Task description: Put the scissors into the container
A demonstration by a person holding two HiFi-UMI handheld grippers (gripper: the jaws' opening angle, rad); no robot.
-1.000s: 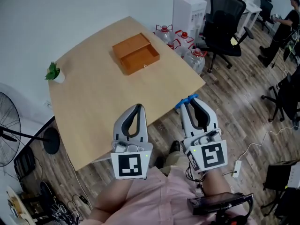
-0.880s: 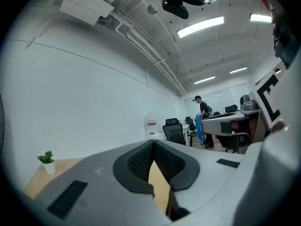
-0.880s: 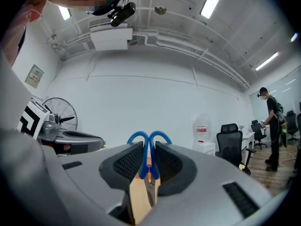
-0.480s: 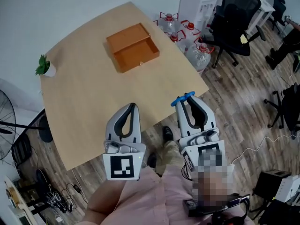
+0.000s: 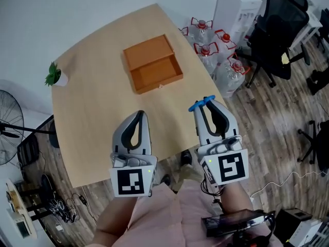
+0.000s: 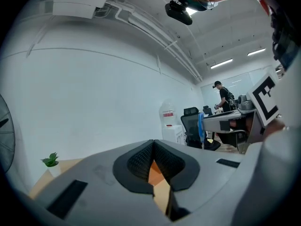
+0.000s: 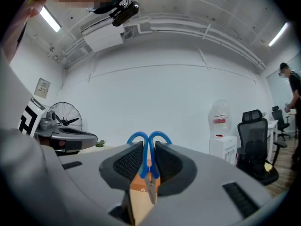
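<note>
Seen from above, the scissors (image 5: 200,104) show only their blue handle loops, the blades hidden inside the right gripper (image 5: 207,108). Past the bench's (image 5: 103,102) left edge, the fan (image 5: 7,133) is cut off.

Clearance findings: the left gripper (image 5: 139,115), jaws together and carrying nothing, and the right gripper (image 5: 207,107) hung over the near edge of the tabletop (image 5: 97,117). Bare wood ran from there to the container (image 5: 152,63), well apart ahead, its tray open upward. A small potted plant (image 5: 54,76) stood at the far left corner, well off that line. Water bottles (image 5: 216,55) crowded the floor just beside the tabletop's right edge. Blue scissors (image 5: 201,104), clamped in the right gripper, projected beyond its tips.
</note>
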